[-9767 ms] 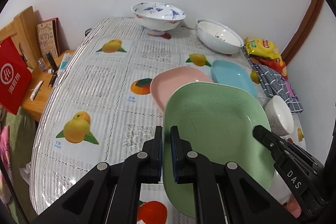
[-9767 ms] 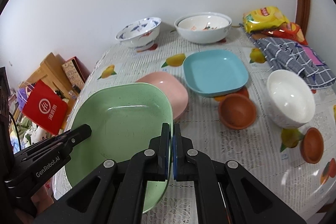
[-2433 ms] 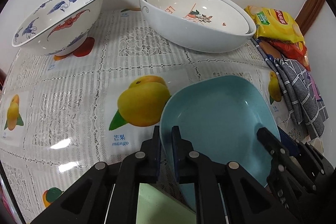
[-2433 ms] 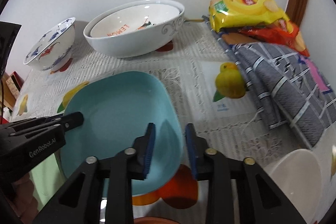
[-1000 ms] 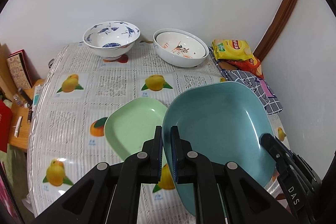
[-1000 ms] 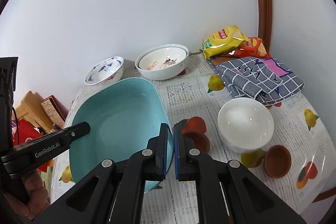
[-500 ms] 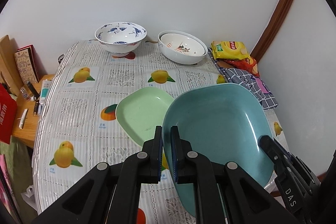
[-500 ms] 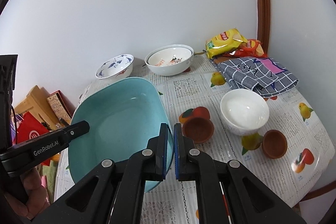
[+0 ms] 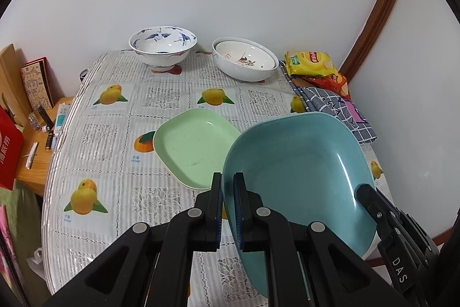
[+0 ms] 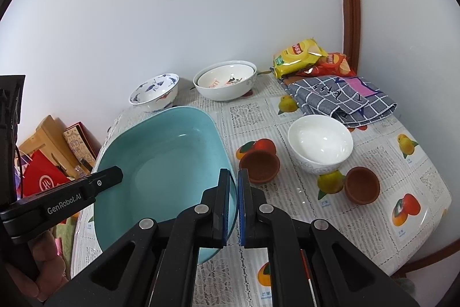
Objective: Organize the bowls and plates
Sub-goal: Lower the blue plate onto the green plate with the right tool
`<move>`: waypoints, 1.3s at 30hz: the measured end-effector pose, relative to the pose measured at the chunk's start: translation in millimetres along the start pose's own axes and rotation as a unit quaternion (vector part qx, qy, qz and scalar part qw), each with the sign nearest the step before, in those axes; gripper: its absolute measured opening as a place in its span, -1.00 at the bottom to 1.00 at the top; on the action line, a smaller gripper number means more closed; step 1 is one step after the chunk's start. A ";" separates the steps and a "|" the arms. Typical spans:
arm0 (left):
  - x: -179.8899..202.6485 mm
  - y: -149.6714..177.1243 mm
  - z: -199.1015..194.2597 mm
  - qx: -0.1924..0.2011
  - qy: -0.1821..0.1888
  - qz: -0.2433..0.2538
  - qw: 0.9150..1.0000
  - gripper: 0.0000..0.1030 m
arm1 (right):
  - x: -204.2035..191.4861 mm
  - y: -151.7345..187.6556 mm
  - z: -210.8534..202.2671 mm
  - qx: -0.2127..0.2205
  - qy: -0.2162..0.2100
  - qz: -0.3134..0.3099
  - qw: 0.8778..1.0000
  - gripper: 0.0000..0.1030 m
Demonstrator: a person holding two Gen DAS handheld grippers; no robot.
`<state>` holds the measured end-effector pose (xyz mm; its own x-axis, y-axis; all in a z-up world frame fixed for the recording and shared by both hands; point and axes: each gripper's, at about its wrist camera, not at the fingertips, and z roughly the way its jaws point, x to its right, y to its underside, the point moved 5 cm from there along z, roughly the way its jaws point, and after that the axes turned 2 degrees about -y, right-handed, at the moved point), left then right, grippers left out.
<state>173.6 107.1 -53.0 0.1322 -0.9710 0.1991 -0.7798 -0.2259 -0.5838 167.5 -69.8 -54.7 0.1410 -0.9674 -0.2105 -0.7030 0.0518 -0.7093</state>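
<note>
A square blue plate [image 9: 299, 169] hangs above the table, held by both grippers. My left gripper [image 9: 228, 186] is shut on its left rim; my right gripper [image 10: 233, 183] is shut on its right rim, where the blue plate [image 10: 164, 163] fills the left of the right wrist view. A green plate [image 9: 195, 146] lies on the table just left of and beyond the blue one. At the back stand a blue-patterned bowl [image 9: 162, 46] and two nested white bowls [image 9: 245, 62]. A white bowl [image 10: 320, 146] and two small brown bowls [image 10: 259, 164] [image 10: 362, 184] sit to the right.
Snack bags [image 10: 299, 52] and a folded checked cloth [image 10: 342, 99] lie at the back right corner. A low wooden stand with books and a red bag [image 9: 8, 146] is left of the table. The wall runs close behind the bowls.
Both grippers carried the blue plate sideways above the table, toward the green plate; the table's left side and the wooden stand now show more. Both grips stayed the same.
</note>
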 end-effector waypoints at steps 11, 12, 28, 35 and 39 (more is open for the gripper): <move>-20.4 -15.1 14.7 -0.005 -0.022 -0.018 1.000 -0.85 | -12.7 -5.5 30.2 -0.018 -0.023 -0.009 1.000 -0.89; -21.9 -17.3 16.3 -0.005 -0.023 -0.019 1.000 -0.85 | -13.6 -7.2 33.9 -0.019 -0.026 -0.010 0.999 -0.89; -55.8 -51.8 50.2 -0.011 -0.054 -0.055 0.997 -0.85 | -45.0 -38.9 91.9 -0.034 -0.056 -0.038 0.997 -0.88; -66.6 -58.0 71.9 -0.022 -0.058 -0.067 0.996 -0.85 | -52.4 -47.8 120.6 -0.043 -0.060 -0.051 0.996 -0.87; -74.4 -56.3 85.1 -0.032 -0.064 -0.073 0.995 -0.85 | -54.1 -46.1 137.3 -0.053 -0.066 -0.056 0.995 -0.86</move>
<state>259.8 185.5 -101.9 0.3195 -0.9315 0.1738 -0.7841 -0.3629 -0.5035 288.0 14.1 -103.0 0.3084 -0.9242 -0.2255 -0.7462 -0.0880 -0.6599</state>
